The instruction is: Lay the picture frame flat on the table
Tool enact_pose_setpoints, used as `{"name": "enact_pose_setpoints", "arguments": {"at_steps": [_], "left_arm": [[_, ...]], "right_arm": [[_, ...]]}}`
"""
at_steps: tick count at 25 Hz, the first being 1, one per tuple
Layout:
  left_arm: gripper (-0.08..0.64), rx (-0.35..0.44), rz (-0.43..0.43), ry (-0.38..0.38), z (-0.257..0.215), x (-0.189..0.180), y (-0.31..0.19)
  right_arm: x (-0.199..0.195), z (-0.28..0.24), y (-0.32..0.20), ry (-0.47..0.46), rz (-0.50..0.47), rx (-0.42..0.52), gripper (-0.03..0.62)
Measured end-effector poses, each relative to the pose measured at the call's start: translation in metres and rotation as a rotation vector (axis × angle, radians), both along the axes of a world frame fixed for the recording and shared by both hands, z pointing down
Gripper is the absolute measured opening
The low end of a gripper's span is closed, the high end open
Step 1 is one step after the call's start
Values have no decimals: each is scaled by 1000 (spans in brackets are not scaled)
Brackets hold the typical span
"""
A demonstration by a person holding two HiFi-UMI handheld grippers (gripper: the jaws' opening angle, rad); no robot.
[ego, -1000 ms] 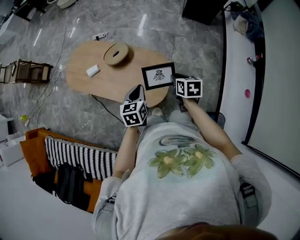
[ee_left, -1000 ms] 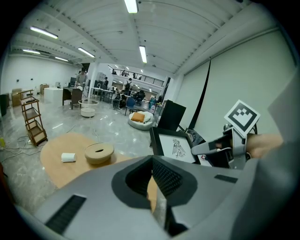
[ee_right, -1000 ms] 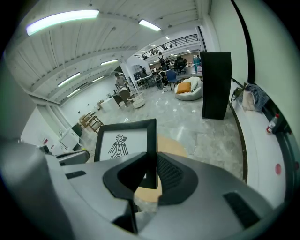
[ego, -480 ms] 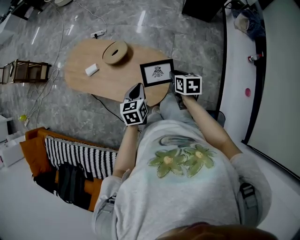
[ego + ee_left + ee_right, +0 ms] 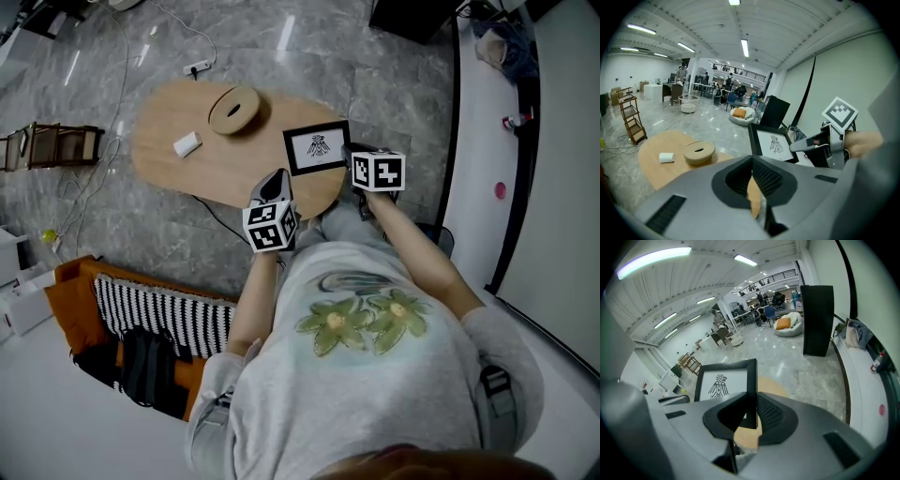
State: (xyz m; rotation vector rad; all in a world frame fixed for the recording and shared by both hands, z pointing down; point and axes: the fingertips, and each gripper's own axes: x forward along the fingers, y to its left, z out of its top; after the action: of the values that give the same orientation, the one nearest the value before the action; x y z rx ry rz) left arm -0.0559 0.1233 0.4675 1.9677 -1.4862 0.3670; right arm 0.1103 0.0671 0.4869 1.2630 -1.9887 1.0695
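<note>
The frame is standing on the table, at its right end. A disc is lying to the frame's left, farther back, and a block is lying left of the disc, nearer the person. The right gripper is sitting at the frame's right edge, with that edge between its jaws. The left gripper is hanging over the table's near edge, left of the frame and in front of it.
</note>
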Motion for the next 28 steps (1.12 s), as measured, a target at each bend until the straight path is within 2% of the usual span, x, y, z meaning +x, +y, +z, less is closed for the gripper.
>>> {"name": "enact_pose_setpoints", "arguments": {"at_steps": [28], "left_arm": [[17, -109, -13, 21, 34, -13, -58]], "right_arm": [[-11, 56, -51, 57, -37, -153, 74]]}}
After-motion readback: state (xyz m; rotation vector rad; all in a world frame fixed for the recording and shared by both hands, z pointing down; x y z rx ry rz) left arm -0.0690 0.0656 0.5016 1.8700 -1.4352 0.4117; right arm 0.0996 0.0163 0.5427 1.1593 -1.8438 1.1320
